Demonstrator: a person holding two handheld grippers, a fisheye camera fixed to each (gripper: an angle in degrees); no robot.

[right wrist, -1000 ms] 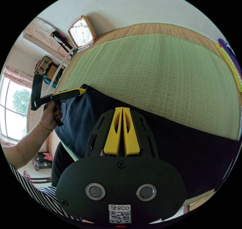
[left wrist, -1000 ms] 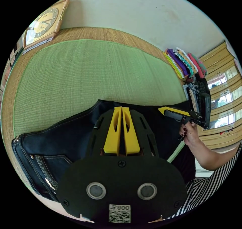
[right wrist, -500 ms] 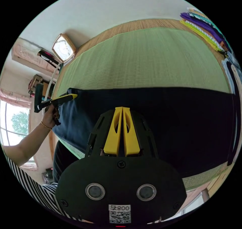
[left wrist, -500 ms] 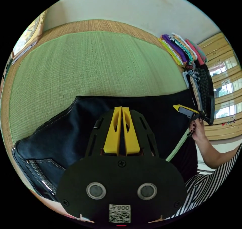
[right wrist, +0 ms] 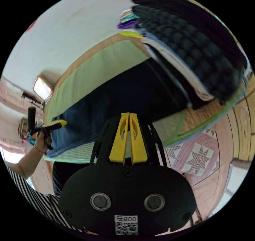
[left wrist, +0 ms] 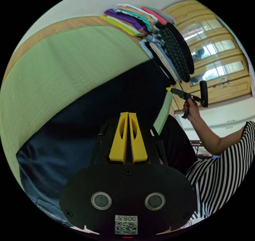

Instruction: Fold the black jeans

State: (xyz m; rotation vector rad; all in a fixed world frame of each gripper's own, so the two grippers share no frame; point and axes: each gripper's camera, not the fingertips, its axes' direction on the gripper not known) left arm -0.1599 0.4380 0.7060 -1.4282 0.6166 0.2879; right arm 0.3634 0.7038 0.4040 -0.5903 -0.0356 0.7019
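The black jeans (left wrist: 87, 119) lie flat across the green mat (left wrist: 61, 63), one end reaching the clothes stack. My left gripper (left wrist: 128, 114) hovers over them, jaws shut with no cloth between them. In the right gripper view it (right wrist: 63, 122) sits at the jeans' near-left edge, held by a hand. My right gripper (right wrist: 129, 114) is shut and empty above the front edge of the jeans (right wrist: 124, 92). From the left gripper view, the right gripper (left wrist: 168, 88) points at the jeans' end by the mat's edge.
A tall stack of folded clothes (left wrist: 162, 42) stands at the mat's end, close over the jeans (right wrist: 191, 47). A clock (right wrist: 42, 87) leans on the wall at the far corner. A patterned quilt (right wrist: 196, 156) lies below the mat edge. A striped sleeve (left wrist: 225, 164) shows at right.
Both cameras have swung toward the stack end of the mat. The right gripper has travelled to the jeans' end beside the stack. Both grippers have stayed shut.
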